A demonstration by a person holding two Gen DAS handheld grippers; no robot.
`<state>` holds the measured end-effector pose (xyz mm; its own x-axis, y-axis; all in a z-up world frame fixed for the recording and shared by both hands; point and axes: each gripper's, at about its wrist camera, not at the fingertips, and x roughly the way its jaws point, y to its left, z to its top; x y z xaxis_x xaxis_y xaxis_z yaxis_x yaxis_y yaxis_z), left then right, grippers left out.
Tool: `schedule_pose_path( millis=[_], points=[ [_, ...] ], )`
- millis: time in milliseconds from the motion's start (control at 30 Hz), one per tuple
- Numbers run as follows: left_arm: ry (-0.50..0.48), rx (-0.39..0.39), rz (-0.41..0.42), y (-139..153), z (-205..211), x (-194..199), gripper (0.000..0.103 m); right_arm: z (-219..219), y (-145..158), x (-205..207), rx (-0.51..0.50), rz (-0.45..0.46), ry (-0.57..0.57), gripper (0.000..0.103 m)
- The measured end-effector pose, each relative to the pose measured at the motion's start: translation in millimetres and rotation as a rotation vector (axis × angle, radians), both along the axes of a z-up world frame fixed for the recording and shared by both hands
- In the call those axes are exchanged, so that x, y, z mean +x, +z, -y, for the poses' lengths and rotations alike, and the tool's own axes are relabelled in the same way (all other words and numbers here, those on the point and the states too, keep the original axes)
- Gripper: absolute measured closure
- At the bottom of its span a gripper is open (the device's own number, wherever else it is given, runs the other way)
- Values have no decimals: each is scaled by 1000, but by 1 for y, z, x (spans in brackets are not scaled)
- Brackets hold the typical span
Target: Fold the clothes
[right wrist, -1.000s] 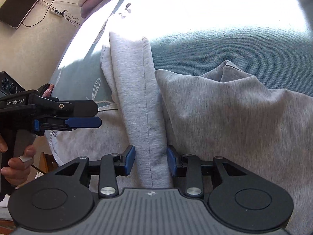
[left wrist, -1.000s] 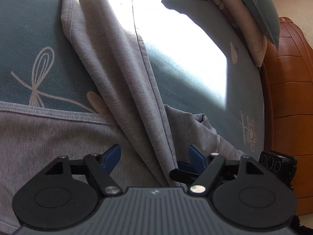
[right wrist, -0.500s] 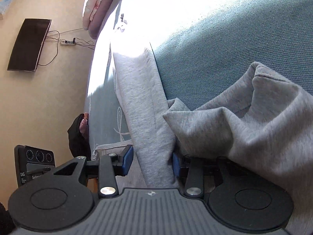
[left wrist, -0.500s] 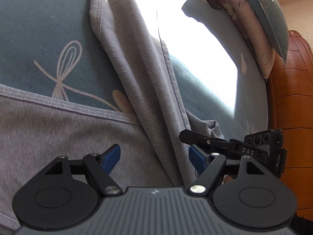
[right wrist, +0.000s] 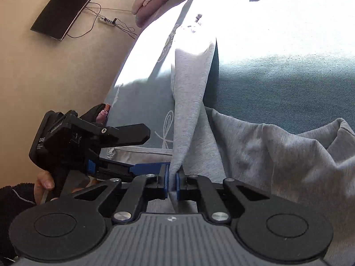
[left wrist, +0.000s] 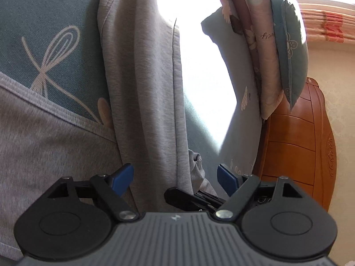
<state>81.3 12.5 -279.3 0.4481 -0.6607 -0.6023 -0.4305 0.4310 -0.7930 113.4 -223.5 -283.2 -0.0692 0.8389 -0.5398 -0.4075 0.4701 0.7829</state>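
A grey sweatshirt lies on the teal bedsheet (left wrist: 44,22). Its long sleeve (left wrist: 144,88) runs away from me, and the body (right wrist: 277,155) is bunched to the right. My right gripper (right wrist: 173,180) is shut on the near end of the sleeve (right wrist: 190,88), pinching a fold between its blue pads. My left gripper (left wrist: 175,178) is open and its jaws are opening; the sleeve passes between them without touching the pads. In the right wrist view the left gripper (right wrist: 142,150) sits just left of the pinch. One black finger of the right gripper (left wrist: 188,197) shows below the sleeve.
Pillows (left wrist: 286,44) lean against a wooden headboard (left wrist: 295,144) at the far right. Left of the bed, on the beige floor, lie a dark flat panel (right wrist: 63,8) and a power strip (right wrist: 107,20) with cables. A person's hand (right wrist: 44,181) holds the left gripper's handle.
My right gripper has closed onto the sleeve it was straddling and lifted it a little. The left gripper has rolled, and its jaws stand slightly wider.
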Motion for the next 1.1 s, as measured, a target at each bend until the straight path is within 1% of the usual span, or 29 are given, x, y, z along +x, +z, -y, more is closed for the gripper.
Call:
schedule_pose_path(
  millis=[100,133,267,367,433,467,500,533,567,600,633,733,767,800,967,1033,1100],
  points=[
    [-10,-19,-22,-8,-3,3,20,-15,10,-15,-3,34,87,95],
    [-13,-15,-23,-11,-3,5,20,-19,13,-20,-2,41,113,95],
    [-24,27,-27,-18,-7,13,19,-27,20,-38,0,67,192,95],
    [-36,49,-18,-22,-6,19,19,-26,23,-44,10,64,222,94],
    [-48,85,2,-19,-3,20,23,-13,24,-49,15,64,224,94],
    [-55,104,14,-17,-1,20,36,-11,25,-48,10,61,225,93],
    [-71,137,20,-15,2,20,59,-10,26,-46,3,58,227,90],
    [-88,182,26,-11,4,19,72,-8,26,-46,-10,57,229,87],
    [-104,231,33,-6,6,17,83,-6,28,-46,-22,58,229,81],
    [-111,268,49,-1,7,14,88,-2,31,-47,-31,65,219,79],
    [-114,299,68,5,7,11,88,3,34,-47,-41,73,210,79],
    [-123,375,129,25,8,0,92,32,45,-51,-51,56,145,66],
    [-128,401,150,33,9,-3,93,44,48,-52,-55,47,118,60],
    [-134,426,170,40,11,-6,93,58,51,-54,-68,38,87,56],
    [-165,550,259,73,25,-26,94,125,53,-67,-202,-5,-54,56],
    [-157,582,279,84,29,-36,94,158,47,-77,-263,-16,-101,56],
    [-156,603,287,92,32,-46,94,168,41,-83,-324,-5,-109,56]
  ],
)
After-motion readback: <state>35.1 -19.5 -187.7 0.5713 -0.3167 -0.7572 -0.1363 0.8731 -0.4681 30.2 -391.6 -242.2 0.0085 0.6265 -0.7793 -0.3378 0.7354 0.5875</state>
